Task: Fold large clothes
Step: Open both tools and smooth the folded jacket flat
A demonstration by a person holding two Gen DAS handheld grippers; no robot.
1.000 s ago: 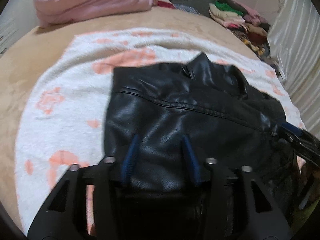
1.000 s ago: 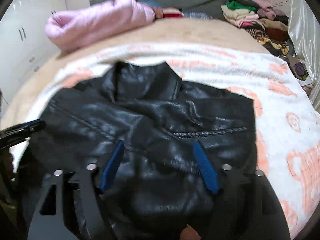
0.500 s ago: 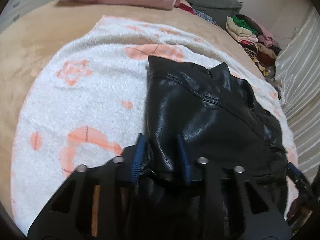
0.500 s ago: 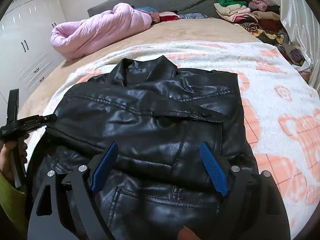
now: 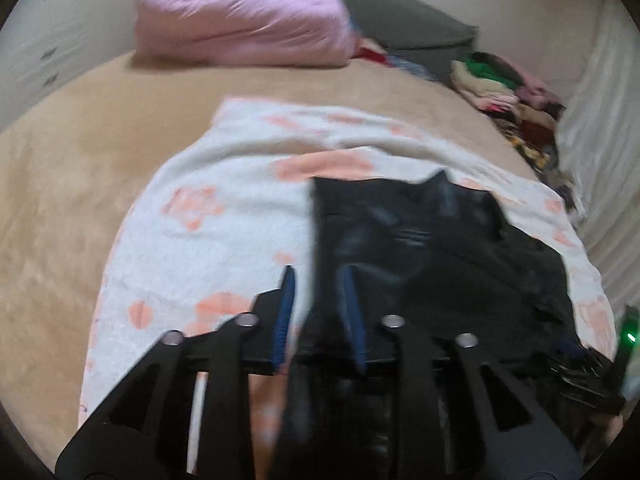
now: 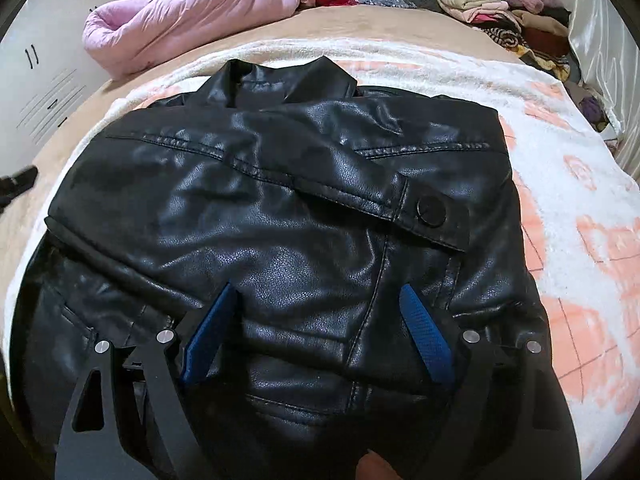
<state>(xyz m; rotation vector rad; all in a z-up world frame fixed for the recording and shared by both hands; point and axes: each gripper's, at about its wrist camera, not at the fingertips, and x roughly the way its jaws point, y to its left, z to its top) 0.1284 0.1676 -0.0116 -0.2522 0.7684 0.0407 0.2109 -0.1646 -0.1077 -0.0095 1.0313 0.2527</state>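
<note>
A plush tan bed (image 6: pixel 400 20) carries a fuzzy white blanket (image 6: pixel 560 184) with peach prints; on it lies the glossy black leather jacket (image 6: pixel 280 208), folded. The right gripper (image 6: pixel 320 332) gapes wide, empty. The left gripper (image 5: pixel 318 312) stands narrowly parted at the jacket's edge; grip unclear.

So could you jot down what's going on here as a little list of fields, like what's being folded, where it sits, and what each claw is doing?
item: black leather jacket, sleeves folded across its body, collar at the far end
surface: white and pink blanket on a tan bed
left claw: at the jacket's left edge, gap narrow; view too blurred to tell a grip
right claw: open wide, over the jacket's lower half
background: pink duvet, clothes pile
</note>
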